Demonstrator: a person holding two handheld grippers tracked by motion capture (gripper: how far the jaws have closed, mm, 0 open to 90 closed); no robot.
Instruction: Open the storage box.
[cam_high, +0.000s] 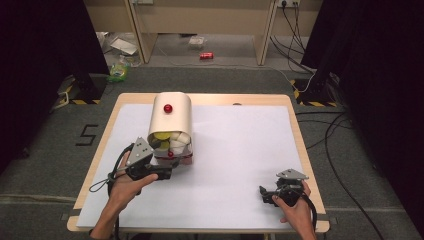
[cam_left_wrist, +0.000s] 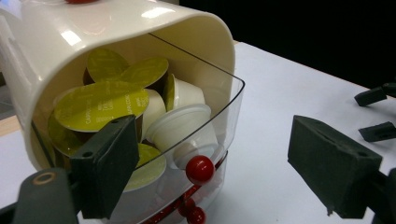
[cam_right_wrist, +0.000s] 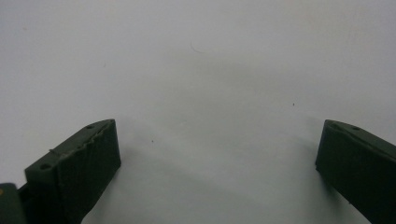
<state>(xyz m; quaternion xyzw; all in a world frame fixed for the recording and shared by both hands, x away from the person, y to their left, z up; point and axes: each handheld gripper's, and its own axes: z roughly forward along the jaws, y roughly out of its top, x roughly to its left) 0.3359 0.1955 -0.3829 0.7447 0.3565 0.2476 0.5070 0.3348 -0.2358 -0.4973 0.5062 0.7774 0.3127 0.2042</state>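
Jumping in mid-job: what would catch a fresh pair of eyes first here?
The cream capsule holder at the table's far left, its open front crammed with green-lidded coffee capsules behind a clear door with a red knob. The left hand-held gripper sits open right at that door. The right hand-held gripper rests open on the bare white table, near right.

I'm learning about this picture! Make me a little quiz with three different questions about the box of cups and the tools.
1. True or false: the left tool is open.
2. What colour is the round knob on the clear plastic drawer of the cream rounded capsule dispenser?
3. The right tool hovers over: A) white table cover B) green-lidded coffee capsules

Key: 1 true; 2 red; 3 A.
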